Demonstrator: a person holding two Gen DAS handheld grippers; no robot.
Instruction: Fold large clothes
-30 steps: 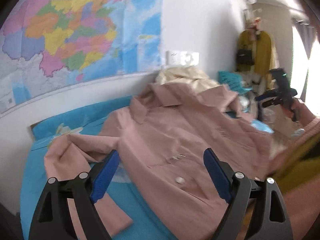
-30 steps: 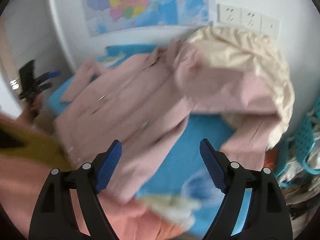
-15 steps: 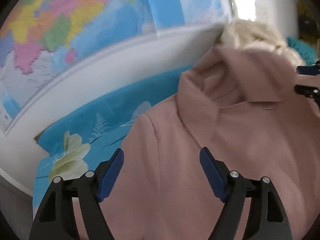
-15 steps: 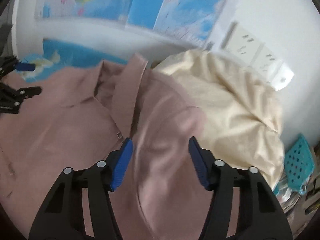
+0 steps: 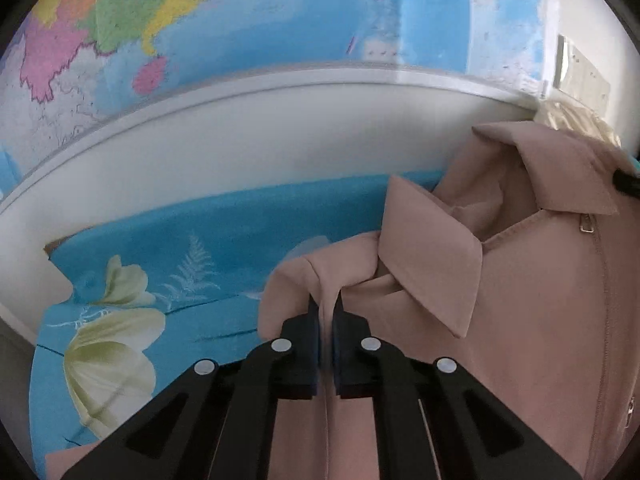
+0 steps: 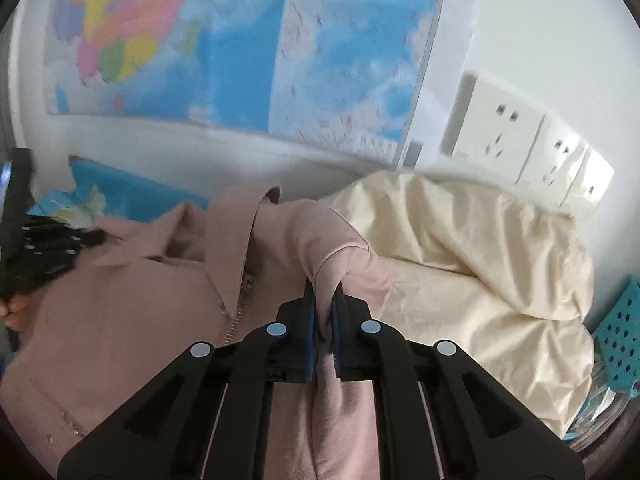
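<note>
A large dusty-pink jacket (image 5: 532, 320) with a collar and front zip lies on a blue flowered sheet (image 5: 168, 248). My left gripper (image 5: 326, 308) is shut on a pinch of the jacket's left shoulder, beside the left collar flap. The jacket also shows in the right wrist view (image 6: 132, 304). My right gripper (image 6: 324, 292) is shut on a fold of its right shoulder, beside the right collar flap. The left gripper (image 6: 44, 240) shows at the left edge of the right wrist view.
A cream garment (image 6: 472, 248) is heaped against the wall right of the jacket. A wall map (image 5: 240, 32) and white sockets (image 6: 520, 148) are behind. A teal perforated basket (image 6: 620, 340) stands at the far right.
Both grippers moved in to the jacket's shoulders near the collar and went from wide open to shut on the cloth, which now bunches up between the jaws.
</note>
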